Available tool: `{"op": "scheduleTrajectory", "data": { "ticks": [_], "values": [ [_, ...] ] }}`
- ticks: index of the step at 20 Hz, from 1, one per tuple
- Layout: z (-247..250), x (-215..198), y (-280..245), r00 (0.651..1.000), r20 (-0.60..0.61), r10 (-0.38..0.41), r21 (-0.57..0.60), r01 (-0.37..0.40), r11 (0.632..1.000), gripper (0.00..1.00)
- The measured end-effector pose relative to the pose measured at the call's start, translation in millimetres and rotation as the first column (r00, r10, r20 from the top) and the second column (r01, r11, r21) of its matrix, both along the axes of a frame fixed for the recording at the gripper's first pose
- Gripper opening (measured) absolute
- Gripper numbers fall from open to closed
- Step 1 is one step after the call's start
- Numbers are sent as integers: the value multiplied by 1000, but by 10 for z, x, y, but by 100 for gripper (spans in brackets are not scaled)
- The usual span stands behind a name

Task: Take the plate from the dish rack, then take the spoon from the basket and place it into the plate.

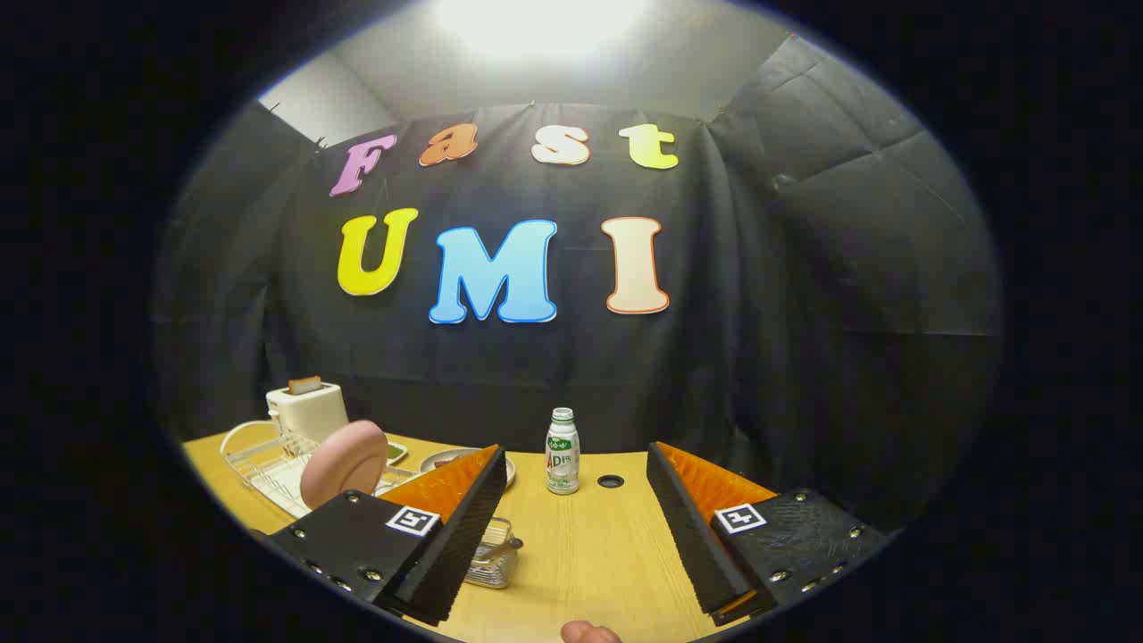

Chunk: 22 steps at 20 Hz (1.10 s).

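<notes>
pink plate point(344, 463) stands upright in the dish rack point(259, 460), likely rigid and slick; pinch its upper rim. claw point(571, 527) gapes empty.

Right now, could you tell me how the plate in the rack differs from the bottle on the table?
The plate is pink and round, the bottle white with a green label and cap. The plate leans on edge in the wire rack, the bottle stands upright on the table. The plate sits beyond the claw's left finger, the bottle ahead of the open gap. Neither is touched.
</notes>
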State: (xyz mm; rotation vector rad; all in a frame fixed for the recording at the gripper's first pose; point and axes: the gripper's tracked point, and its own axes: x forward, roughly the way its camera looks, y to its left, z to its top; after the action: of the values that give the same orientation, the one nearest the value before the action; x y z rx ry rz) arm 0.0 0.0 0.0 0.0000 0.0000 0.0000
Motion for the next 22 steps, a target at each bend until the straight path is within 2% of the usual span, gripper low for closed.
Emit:
{"op": "scheduleTrajectory", "data": {
  "ticks": [2,6,14,22],
  "values": [
    [145,-4,54,1000,3,-8,19,8,1000,97],
    [435,-25,38,996,18,-89,-43,90,995,96],
    [820,-51,490,988,39,-147,-80,149,986,96],
    [926,12,1254,999,-30,-23,-43,21,999,96]
  ]
}}
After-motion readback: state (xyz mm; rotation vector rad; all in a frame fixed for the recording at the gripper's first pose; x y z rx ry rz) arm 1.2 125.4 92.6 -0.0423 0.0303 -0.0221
